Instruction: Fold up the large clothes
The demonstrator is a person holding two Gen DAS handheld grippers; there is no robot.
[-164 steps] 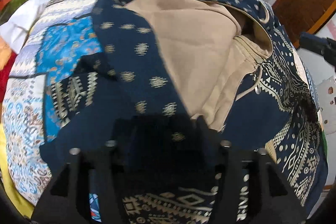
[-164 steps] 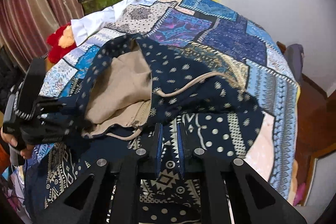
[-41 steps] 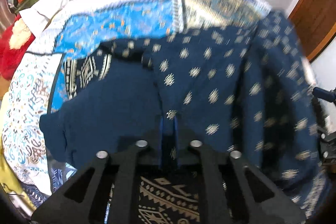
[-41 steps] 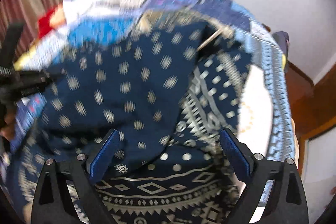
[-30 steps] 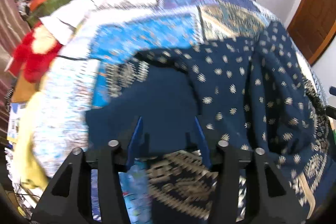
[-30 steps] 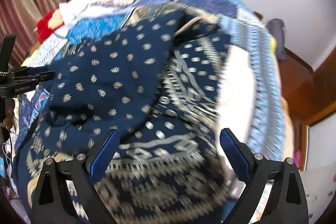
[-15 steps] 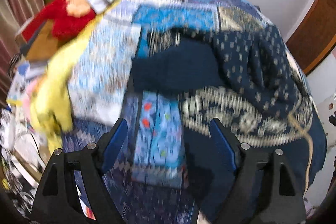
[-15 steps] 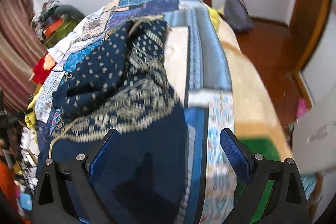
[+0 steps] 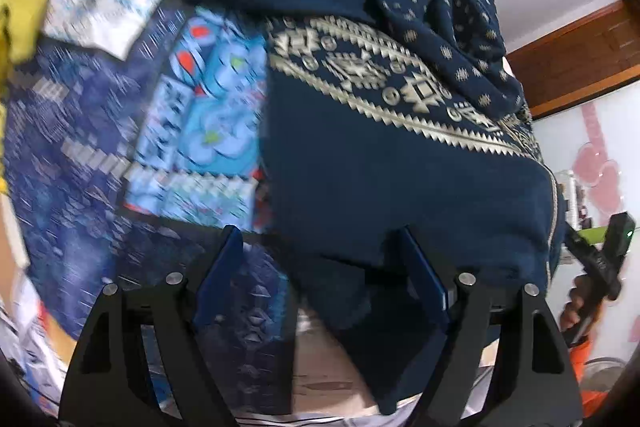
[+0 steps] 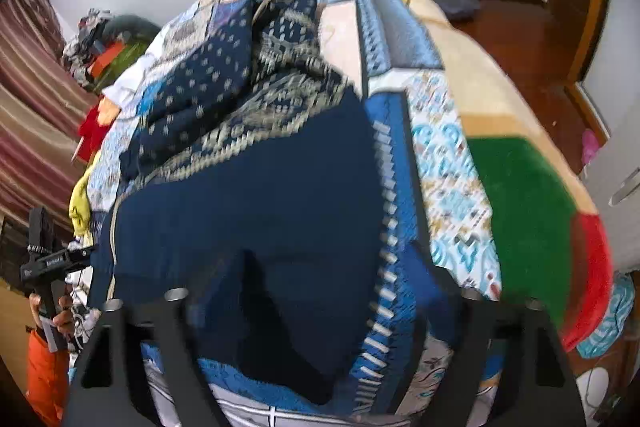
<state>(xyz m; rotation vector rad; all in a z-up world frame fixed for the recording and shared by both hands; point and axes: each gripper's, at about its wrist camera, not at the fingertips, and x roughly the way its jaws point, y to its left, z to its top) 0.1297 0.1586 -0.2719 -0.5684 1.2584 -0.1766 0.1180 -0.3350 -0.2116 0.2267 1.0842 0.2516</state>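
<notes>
Navy garment (image 9: 400, 187) spread on the bed, plain dark hem end nearest, its corner lying btwn the left gripper (image 9: 320, 287) jaws. Cream geometric band crosses it further out; dotted upper part bunched & folded over at the far end, w/ rumpled folds.

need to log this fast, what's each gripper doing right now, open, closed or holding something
Left gripper: open, jaws astride the near corner of the navy garment, pads not pressing.
Right gripper: open though just been closing, over the garment's near edge, gripping nothing.
</notes>
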